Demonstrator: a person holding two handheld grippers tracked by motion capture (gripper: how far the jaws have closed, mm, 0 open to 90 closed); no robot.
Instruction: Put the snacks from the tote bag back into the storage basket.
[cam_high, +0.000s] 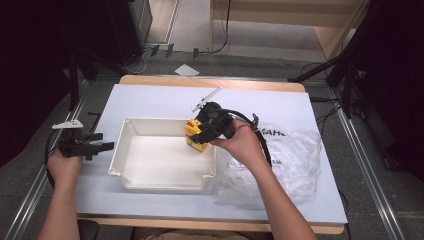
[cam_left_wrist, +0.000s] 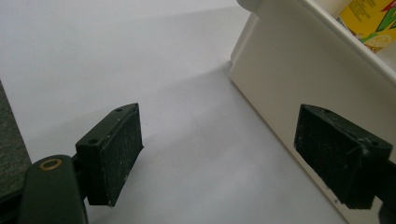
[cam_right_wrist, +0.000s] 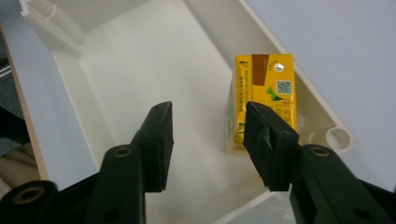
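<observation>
A yellow drink carton (cam_high: 195, 139) (cam_right_wrist: 264, 86) stands upright inside the white plastic bin (cam_high: 150, 122) (cam_right_wrist: 116, 60), against its right wall near the far corner. My right gripper (cam_high: 201, 131) (cam_right_wrist: 208, 140) hovers just above the carton, angled down into the bin. Its jaws stand apart with nothing between them, and the carton lies just beyond the right jaw. My left gripper (cam_high: 103, 146) (cam_left_wrist: 219, 154) is open at the bin's left outer wall (cam_left_wrist: 289, 74), low over the table. A corner of the carton (cam_left_wrist: 369, 21) peeks over the rim.
A crumpled clear plastic bag (cam_high: 292, 155) lies right of the bin, under the right forearm. The pale tabletop (cam_high: 150, 97) extends beyond the bin to its far edge. Dark stands and cables flank the table on the floor.
</observation>
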